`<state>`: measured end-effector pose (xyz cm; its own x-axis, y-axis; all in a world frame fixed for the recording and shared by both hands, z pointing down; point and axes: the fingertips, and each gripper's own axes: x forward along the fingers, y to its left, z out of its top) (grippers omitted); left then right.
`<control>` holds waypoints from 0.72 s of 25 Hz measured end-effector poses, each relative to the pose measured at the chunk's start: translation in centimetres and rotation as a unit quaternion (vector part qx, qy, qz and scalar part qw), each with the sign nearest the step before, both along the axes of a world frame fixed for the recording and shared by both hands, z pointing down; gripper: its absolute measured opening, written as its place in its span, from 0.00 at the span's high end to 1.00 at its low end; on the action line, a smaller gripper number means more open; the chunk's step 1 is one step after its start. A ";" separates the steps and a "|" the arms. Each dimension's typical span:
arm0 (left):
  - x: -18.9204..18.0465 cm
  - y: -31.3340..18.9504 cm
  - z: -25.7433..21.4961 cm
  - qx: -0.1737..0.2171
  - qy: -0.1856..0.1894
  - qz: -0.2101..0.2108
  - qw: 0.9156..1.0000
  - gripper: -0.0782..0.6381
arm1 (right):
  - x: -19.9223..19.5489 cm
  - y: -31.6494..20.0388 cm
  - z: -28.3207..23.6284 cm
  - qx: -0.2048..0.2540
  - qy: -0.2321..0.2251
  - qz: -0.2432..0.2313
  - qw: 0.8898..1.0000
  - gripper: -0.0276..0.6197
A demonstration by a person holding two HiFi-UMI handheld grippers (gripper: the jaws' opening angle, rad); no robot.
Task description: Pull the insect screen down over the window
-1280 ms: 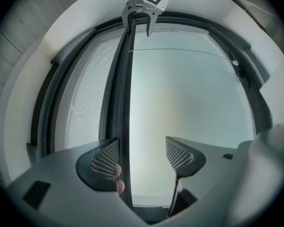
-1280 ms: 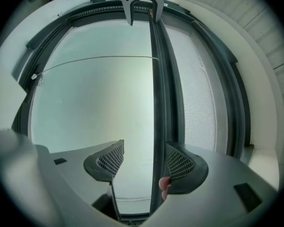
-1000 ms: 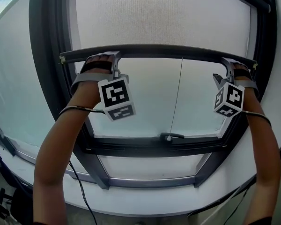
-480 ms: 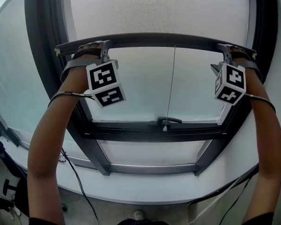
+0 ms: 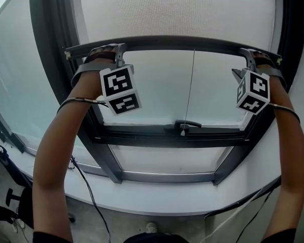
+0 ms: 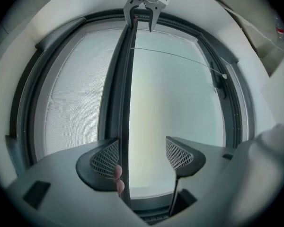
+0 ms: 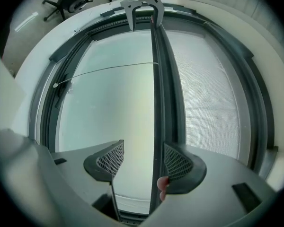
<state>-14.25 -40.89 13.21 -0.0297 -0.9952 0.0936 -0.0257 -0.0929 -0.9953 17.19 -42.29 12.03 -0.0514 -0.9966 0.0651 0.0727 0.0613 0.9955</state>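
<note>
my left gripper (image 6: 142,155) and right gripper (image 7: 141,162) sit wide open astride the dark metal pull bar (image 5: 192,42), clamping nothing. the pale mesh insect screen (image 5: 177,9) covers only the far upper window; the near bare glass pane (image 5: 152,95) is left.
</note>
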 end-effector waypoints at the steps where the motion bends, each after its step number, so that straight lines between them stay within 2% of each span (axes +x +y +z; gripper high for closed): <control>1: 0.0 0.0 0.0 -0.004 0.003 0.000 1.000 0.45 | 0.0 0.0 0.0 -0.002 -0.001 0.001 1.000 0.55; 6: 0.2 0.1 0.2 -0.021 0.009 0.004 1.000 0.46 | 0.2 0.1 0.2 -0.015 0.001 0.011 1.000 0.55; 15: 0.1 -0.1 0.1 -0.007 -0.008 -0.006 1.000 0.46 | 0.2 0.0 0.2 0.004 -0.006 0.018 1.000 0.55; 18: -0.1 0.0 1.2 -0.036 -0.004 -0.011 0.999 0.46 | 0.0 0.0 1.1 -0.014 -0.002 0.023 1.000 0.55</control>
<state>-14.31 -40.89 14.41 -0.0525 -0.9851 0.1639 -0.0206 -0.1631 -0.9864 17.14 -42.26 13.10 -0.0062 -0.9957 0.0920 0.0653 0.0914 0.9937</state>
